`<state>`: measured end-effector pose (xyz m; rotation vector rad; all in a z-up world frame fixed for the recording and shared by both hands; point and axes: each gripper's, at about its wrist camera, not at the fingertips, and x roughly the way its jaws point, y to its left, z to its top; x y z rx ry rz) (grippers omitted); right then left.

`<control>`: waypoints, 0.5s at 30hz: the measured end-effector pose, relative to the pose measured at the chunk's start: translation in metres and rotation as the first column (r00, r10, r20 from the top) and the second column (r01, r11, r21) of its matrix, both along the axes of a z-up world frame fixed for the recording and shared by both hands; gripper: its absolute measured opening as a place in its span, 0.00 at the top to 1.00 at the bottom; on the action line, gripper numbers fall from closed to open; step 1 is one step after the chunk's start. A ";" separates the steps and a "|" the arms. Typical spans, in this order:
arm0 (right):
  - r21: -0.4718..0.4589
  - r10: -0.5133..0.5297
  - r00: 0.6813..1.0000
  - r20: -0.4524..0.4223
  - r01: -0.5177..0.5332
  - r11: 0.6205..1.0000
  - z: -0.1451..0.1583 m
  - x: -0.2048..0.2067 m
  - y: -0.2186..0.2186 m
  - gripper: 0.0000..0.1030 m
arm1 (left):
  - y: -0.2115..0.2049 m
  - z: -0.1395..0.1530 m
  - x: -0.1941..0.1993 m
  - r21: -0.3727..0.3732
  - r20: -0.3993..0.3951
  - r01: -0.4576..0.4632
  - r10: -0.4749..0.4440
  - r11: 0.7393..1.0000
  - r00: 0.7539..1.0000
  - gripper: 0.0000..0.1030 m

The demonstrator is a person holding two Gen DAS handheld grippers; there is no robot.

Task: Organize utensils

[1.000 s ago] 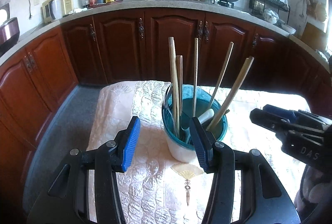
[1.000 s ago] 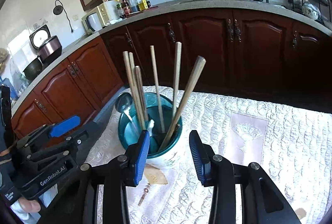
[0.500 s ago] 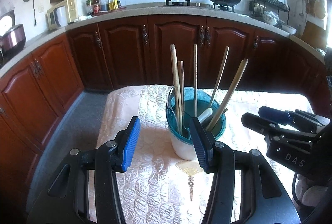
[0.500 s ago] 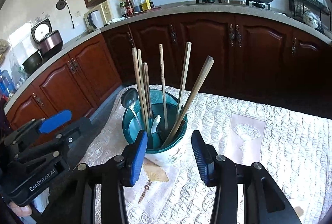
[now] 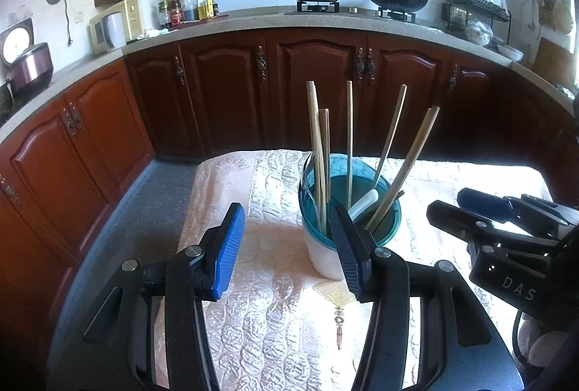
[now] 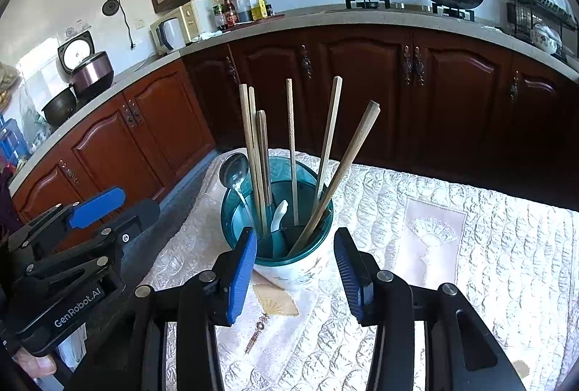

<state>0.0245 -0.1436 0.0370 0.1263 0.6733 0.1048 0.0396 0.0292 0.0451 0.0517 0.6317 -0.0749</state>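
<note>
Chopsticks (image 6: 291, 152) and spoons (image 6: 234, 173) in holder (image 6: 289, 268) on table (image 6: 470, 282).

We see a cup (image 6: 289, 268) with a shiny white outside and a see-through blue plastic liner. The chopsticks (image 6: 327, 144) in it look like pale, dull wood. The spoon (image 6: 233, 170) at its left is shiny metal. The tablecloth (image 6: 488, 246) is bumpy, quilted, silky cloth. The cabinet doors (image 5: 315, 90) across the top are glossy dark wood. The gripper pads (image 5: 228, 246) are ridged blue plastic.
</note>
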 end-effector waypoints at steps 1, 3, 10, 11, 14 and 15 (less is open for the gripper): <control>0.000 0.001 1.000 0.002 -0.001 1.000 0.000 0.000 0.001 0.59 | 0.000 0.000 0.000 0.000 0.001 -0.001 0.001 1.000 1.000 0.53; -0.001 0.000 1.000 0.006 0.000 1.000 0.001 -0.001 0.001 0.59 | 0.000 0.000 -0.001 0.004 0.001 -0.005 0.005 1.000 1.000 0.52; -0.005 0.001 1.000 0.002 -0.001 1.000 0.000 0.001 0.002 0.59 | 0.000 -0.003 0.000 0.002 0.001 -0.015 0.015 1.000 1.000 0.52; -0.006 0.002 1.000 0.000 -0.002 1.000 0.000 0.001 0.002 0.59 | 0.000 -0.003 0.000 0.003 0.001 -0.016 0.016 1.000 1.000 0.52; -0.003 0.004 1.000 -0.004 -0.004 1.000 -0.002 0.001 0.003 0.59 | 0.000 -0.004 0.000 0.006 0.001 -0.016 0.016 1.000 1.000 0.52; -0.003 0.005 1.000 -0.005 -0.005 1.000 -0.002 0.002 0.003 0.59 | 0.000 -0.004 0.000 0.006 0.001 -0.016 0.016 1.000 1.000 0.52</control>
